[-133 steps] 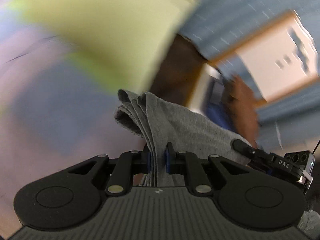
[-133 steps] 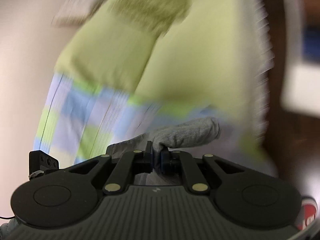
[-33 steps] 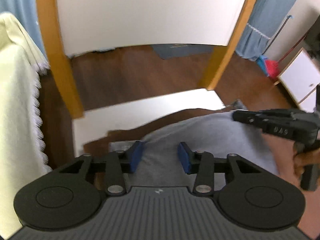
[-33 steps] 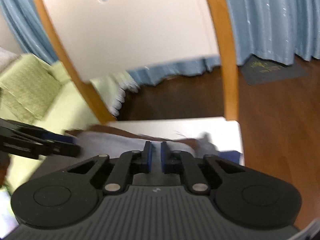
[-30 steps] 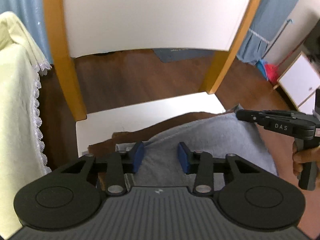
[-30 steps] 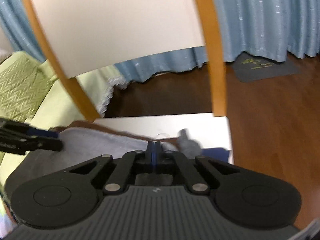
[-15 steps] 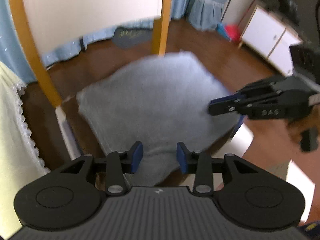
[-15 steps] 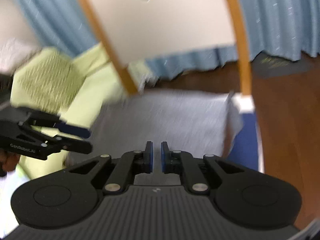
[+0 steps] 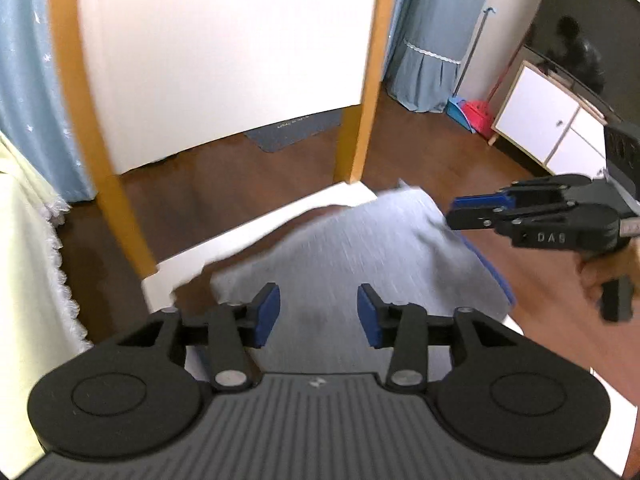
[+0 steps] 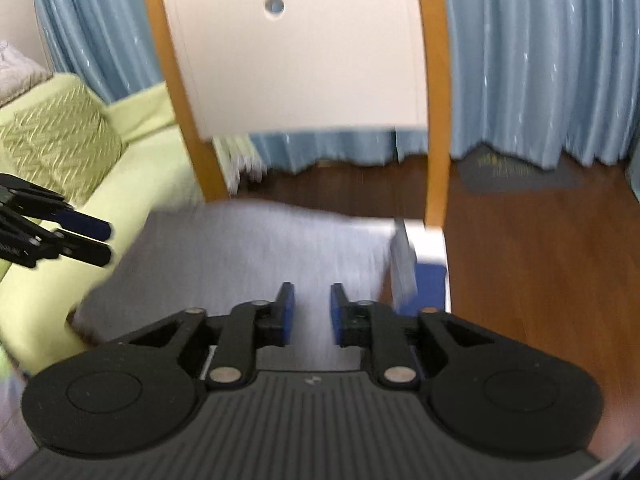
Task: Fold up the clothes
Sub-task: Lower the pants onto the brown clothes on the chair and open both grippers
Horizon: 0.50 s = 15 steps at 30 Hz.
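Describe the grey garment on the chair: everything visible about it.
The grey garment is a soft, plain knit-looking cloth, folded into a flat, roughly rectangular pad. It lies on the white chair seat, over something blue at one edge. One corner sticks up slightly. Motion blur hides finer detail. Neither gripper's fingers touch it.

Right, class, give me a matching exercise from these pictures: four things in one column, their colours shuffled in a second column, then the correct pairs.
Things:
1. folded garment
2. curtains
3. sofa
4. chair posts

Colours:
A. orange wood
B. grey
C. light green
D. blue

Pairs: 1-B, 2-D, 3-C, 4-A
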### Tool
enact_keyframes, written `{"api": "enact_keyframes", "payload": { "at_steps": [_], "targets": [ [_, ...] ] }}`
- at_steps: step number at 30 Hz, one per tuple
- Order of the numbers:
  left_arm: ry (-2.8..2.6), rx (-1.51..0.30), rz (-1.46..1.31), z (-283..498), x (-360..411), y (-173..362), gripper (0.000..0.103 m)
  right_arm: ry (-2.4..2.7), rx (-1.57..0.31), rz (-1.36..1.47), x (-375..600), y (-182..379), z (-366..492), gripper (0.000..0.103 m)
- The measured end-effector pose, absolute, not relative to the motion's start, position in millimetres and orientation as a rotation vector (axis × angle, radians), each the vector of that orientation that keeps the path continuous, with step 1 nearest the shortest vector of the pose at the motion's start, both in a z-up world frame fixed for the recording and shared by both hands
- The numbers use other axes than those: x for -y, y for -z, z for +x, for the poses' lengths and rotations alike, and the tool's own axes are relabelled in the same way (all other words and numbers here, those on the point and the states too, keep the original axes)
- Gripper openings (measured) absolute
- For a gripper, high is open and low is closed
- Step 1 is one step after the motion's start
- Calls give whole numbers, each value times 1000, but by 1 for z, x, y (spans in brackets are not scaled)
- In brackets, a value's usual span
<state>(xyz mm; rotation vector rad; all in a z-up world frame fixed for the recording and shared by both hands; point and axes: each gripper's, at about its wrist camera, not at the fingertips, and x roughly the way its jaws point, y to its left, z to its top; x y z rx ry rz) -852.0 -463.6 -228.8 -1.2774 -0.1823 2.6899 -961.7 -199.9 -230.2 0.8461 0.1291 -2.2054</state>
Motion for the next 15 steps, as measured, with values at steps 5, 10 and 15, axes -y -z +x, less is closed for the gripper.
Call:
{"api": "enact_keyframes", "payload": {
  "at_steps": [5,10,15],
  "targets": [
    [-2776,315,-1389,-868,485,243,46,2301,-91,958,208,262,-1010,18],
    [-2915,365,-1349,-834,494,216,49,2497,-41,955,168,244,-994,20],
    [-2734,367,-1292,-799,454,215,50,2304,13,903,168,228,-932,23]
  ]
}}
